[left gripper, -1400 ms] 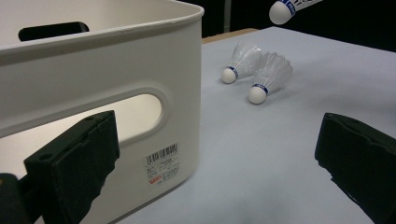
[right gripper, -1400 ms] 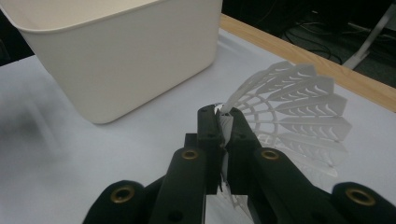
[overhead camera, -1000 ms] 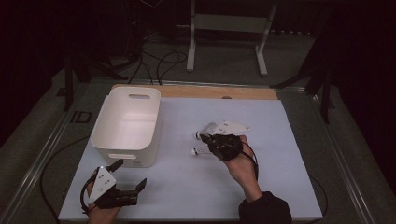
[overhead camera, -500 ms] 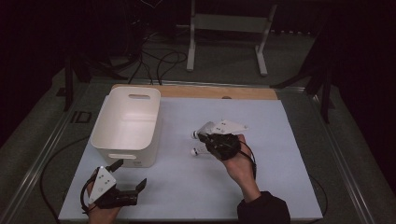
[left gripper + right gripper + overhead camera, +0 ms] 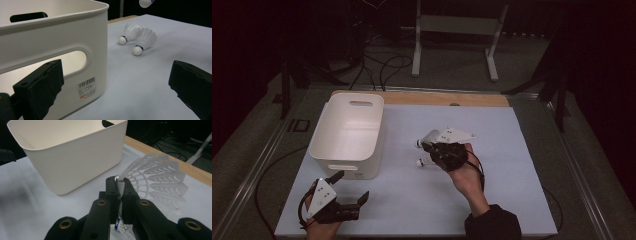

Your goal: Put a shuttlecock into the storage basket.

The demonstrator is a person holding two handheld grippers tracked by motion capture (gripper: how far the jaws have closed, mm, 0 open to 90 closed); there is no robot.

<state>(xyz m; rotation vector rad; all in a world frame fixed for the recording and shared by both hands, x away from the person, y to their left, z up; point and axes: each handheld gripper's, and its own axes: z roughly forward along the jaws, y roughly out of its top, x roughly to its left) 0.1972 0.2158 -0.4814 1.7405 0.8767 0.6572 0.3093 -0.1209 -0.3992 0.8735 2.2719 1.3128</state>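
While the right gripper (image 5: 119, 185) pinches the skirt of a white shuttlecock (image 5: 160, 173) between its nearly closed jaws, that shuttlecock sits just beside the white tub (image 5: 70, 152), above the pale mat (image 5: 512, 150). Two more shuttlecocks (image 5: 140, 41) lie side by side on the mat, right of the tub. Near the mat's front edge, the left gripper (image 5: 351, 186) has its jaws spread wide with nothing between them, facing the tub's handle cutout.
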